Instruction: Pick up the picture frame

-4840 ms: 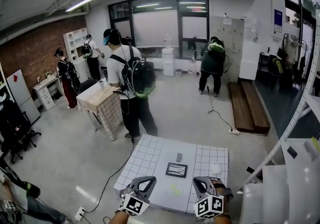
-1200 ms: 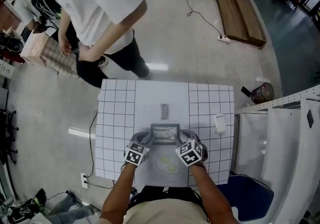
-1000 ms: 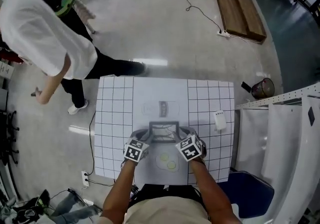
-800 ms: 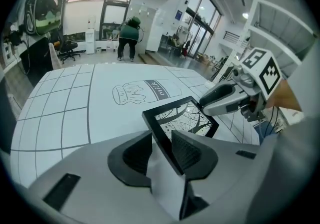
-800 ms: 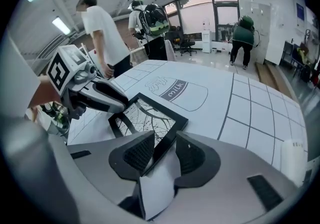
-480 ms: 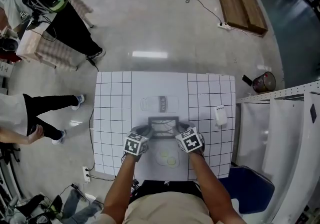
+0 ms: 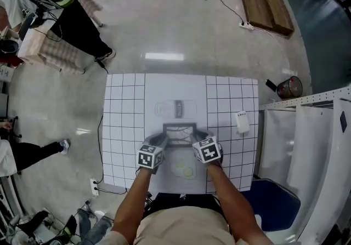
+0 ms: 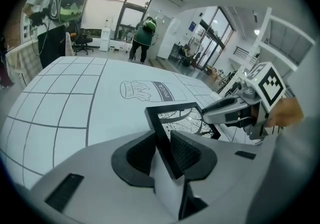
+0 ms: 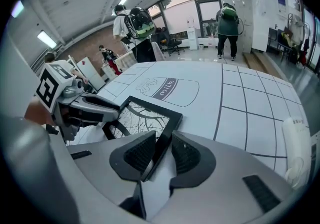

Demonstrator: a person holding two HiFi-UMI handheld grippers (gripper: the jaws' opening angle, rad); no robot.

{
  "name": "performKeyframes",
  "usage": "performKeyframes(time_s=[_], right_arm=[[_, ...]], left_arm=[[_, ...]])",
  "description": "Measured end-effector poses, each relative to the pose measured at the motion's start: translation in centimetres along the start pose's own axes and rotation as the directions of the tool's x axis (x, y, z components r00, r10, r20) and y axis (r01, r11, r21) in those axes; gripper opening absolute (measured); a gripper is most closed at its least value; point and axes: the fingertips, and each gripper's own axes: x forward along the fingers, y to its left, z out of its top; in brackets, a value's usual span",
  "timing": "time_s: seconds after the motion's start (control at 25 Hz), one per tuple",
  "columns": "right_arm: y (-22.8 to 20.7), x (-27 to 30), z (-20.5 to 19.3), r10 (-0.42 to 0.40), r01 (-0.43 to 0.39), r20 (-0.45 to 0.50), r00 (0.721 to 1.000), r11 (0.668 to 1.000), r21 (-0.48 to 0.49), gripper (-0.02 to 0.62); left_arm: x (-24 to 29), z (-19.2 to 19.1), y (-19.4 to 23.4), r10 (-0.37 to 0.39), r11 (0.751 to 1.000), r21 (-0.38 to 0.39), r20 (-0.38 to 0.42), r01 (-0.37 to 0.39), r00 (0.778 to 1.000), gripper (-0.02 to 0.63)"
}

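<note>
Picture frame (image 7: pixel 180 132) sits between the two grippers, low over the white table (image 7: pixel 125 108) with squares. The left gripper (image 8: pixel 162 154) pinches the frame's left edge. The right gripper (image 9: pixel 161 154) pinches its right edge. Each edge runs straight out ahead of its jaws. Both hands are just as near, so I think they should go up together to keep it flat.

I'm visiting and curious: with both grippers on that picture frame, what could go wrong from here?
The left gripper and right gripper each pinch only a thin edge of the picture frame, so it might slip. Uneven pulling could twist it loose onto the table.
</note>
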Motion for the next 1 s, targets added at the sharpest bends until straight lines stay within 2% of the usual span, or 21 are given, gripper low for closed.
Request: performKeyframes(time_s=[0.16,0.52,0.76,1.0], right_arm=[[0.2,-0.8,0.5,-0.033,0.035,0.045,0.998,0.999,-0.033,0.104],[1.8,-3.8,2.6,-0.083,0.101,0.163,0.983,0.990,-0.102,0.103],[3.4,-7.2,5.5,-0.122,0.170,0.288,0.950,0.974,-0.148,0.103],[5.6,-11.9,9.0,-0.137,0.228,0.400,0.906,0.955,-0.189,0.103]], left_arm=[[-0.6,-0.2,-0.5,0.006,0.999,0.043,0.009,-0.007,1.000,0.097],[-4.0,2.3,-1.9,0.037,0.990,0.128,0.114,-0.051,0.993,0.095],[-7.5,4.8,-2.7,0.035,0.981,0.180,0.203,-0.073,0.978,0.094],[-12.1,8.1,-4.1,0.030,0.968,0.228,0.315,-0.106,0.949,0.094]])
